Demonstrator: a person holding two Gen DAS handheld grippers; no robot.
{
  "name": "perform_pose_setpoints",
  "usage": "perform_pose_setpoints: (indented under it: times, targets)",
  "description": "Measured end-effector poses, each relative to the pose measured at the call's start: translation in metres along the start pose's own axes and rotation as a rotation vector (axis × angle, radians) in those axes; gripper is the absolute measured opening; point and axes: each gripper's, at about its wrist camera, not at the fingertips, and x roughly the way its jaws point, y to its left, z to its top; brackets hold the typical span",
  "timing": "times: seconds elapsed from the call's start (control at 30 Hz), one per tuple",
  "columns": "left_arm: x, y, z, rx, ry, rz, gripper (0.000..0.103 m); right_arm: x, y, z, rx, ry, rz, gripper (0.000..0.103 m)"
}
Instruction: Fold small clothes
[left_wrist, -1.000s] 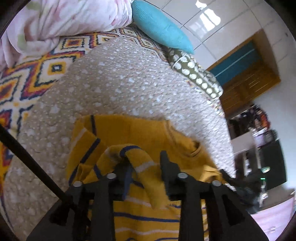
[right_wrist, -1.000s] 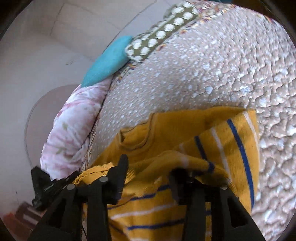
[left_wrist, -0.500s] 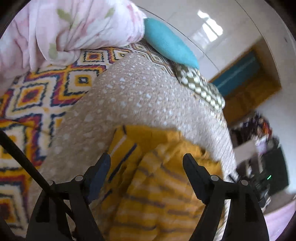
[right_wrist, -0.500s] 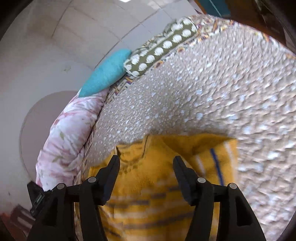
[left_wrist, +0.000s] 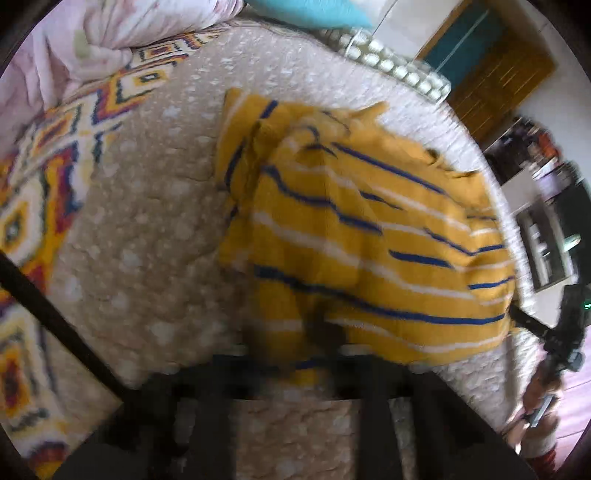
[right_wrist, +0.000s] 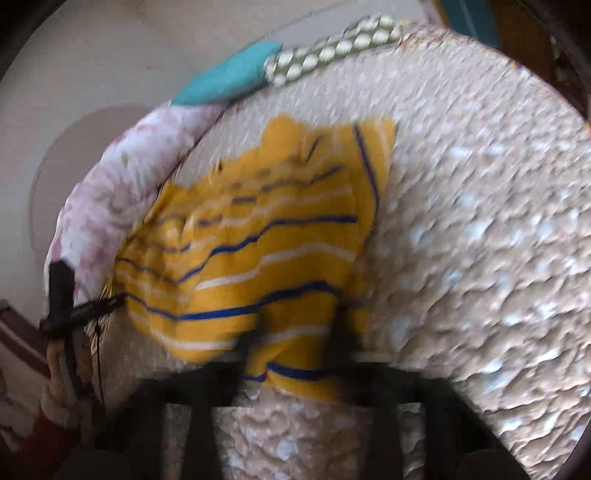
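Observation:
A yellow shirt with blue and white stripes (left_wrist: 369, 240) lies on the beige dotted bedspread (left_wrist: 147, 240), both sleeves folded in over its body. My left gripper (left_wrist: 317, 354) is at the shirt's near hem, towards its left side. Its jaws are closing and pinch the hem cloth, though the picture is blurred. My right gripper (right_wrist: 295, 350) sits at the near hem of the shirt (right_wrist: 266, 236) on its right side, jaws closing with the hem between them. Each gripper shows in the other's view: the right gripper (left_wrist: 528, 325) and the left gripper (right_wrist: 107, 304) both touch a hem corner.
A pink floral quilt (left_wrist: 122, 33), a teal pillow (left_wrist: 314, 11) and a dotted green cushion (left_wrist: 399, 70) line the bed's far side. A bright zigzag sheet (left_wrist: 33, 206) shows left of the bedspread. A black strap (left_wrist: 55, 321) crosses the lower left. A wooden door (left_wrist: 495, 81) stands beyond.
Both grippers let go of the folded sleeves, opened wide, drew back to the shirt's near hem and closed there. The whole shirt now shows farther ahead in both views.

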Motion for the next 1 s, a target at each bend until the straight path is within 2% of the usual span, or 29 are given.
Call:
perform_pose_setpoints:
  times: [0.07, 0.1, 0.17, 0.23, 0.27, 0.33, 0.37, 0.43, 0.47, 0.5, 0.53, 0.57, 0.6, 0.67, 0.73, 0.83, 0.93, 0.97, 1.0]
  targets:
    - [-0.02, 0.0, 0.008, 0.037, -0.03, 0.063, 0.01, -0.013, -0.003, 0.002, -0.01, -0.023, -0.003, 0.012]
    - [-0.027, 0.0, 0.01, 0.049, -0.044, 0.086, 0.005, -0.023, -0.007, 0.003, -0.017, -0.043, -0.017, 0.012]
    - [-0.04, 0.001, 0.011, 0.067, -0.076, 0.176, 0.005, -0.03, -0.014, 0.004, -0.012, -0.055, -0.059, 0.011]
    - [-0.046, 0.006, 0.005, 0.057, -0.078, 0.187, 0.008, -0.027, -0.021, -0.002, -0.024, -0.04, -0.168, 0.011]
    - [-0.048, 0.007, 0.001, 0.049, -0.081, 0.192, 0.009, -0.024, -0.025, -0.005, -0.011, -0.027, -0.168, 0.012]
    - [-0.054, 0.005, -0.012, 0.056, -0.113, 0.214, 0.009, -0.033, -0.029, -0.01, 0.019, -0.057, -0.154, 0.013]
    - [-0.059, 0.001, -0.021, 0.068, -0.138, 0.221, 0.013, -0.044, -0.027, -0.01, 0.016, -0.094, -0.169, 0.014]
    - [-0.064, -0.004, -0.03, 0.059, -0.182, 0.206, 0.031, -0.06, -0.014, -0.007, -0.017, -0.16, -0.201, 0.014]
    - [-0.068, -0.007, -0.034, 0.042, -0.213, 0.188, 0.052, -0.067, -0.006, -0.005, -0.039, -0.191, -0.203, 0.015]
    - [-0.07, -0.013, -0.038, 0.025, -0.261, 0.169, 0.064, -0.074, 0.007, -0.001, -0.073, -0.237, -0.209, 0.022]
    - [-0.069, -0.019, -0.039, 0.01, -0.315, 0.159, 0.067, -0.077, 0.017, 0.001, -0.101, -0.266, -0.213, 0.029]
    - [-0.067, -0.026, -0.04, 0.005, -0.351, 0.161, 0.069, -0.075, 0.03, 0.004, -0.135, -0.287, -0.215, 0.043]
    - [-0.062, -0.033, -0.04, 0.007, -0.382, 0.162, 0.07, -0.07, 0.045, 0.01, -0.176, -0.284, -0.212, 0.046]
    - [-0.05, -0.041, -0.041, 0.013, -0.41, 0.166, 0.07, -0.048, 0.068, 0.025, -0.224, -0.234, -0.228, 0.045]
    - [-0.036, -0.047, -0.043, 0.024, -0.432, 0.193, 0.07, -0.02, 0.087, 0.042, -0.249, -0.188, -0.219, 0.04]
    - [-0.023, -0.045, -0.052, 0.038, -0.445, 0.18, 0.07, 0.028, 0.1, 0.07, -0.276, -0.134, -0.249, 0.033]
    - [-0.022, -0.031, -0.056, 0.0, -0.449, 0.085, 0.073, 0.083, 0.092, 0.109, -0.222, -0.071, -0.303, 0.033]
    - [-0.023, -0.027, -0.056, -0.013, -0.451, 0.061, 0.074, 0.099, 0.086, 0.118, -0.194, -0.035, -0.312, 0.033]
    - [-0.024, -0.025, -0.057, -0.019, -0.452, 0.042, 0.074, 0.123, 0.074, 0.13, -0.152, 0.038, -0.332, 0.033]
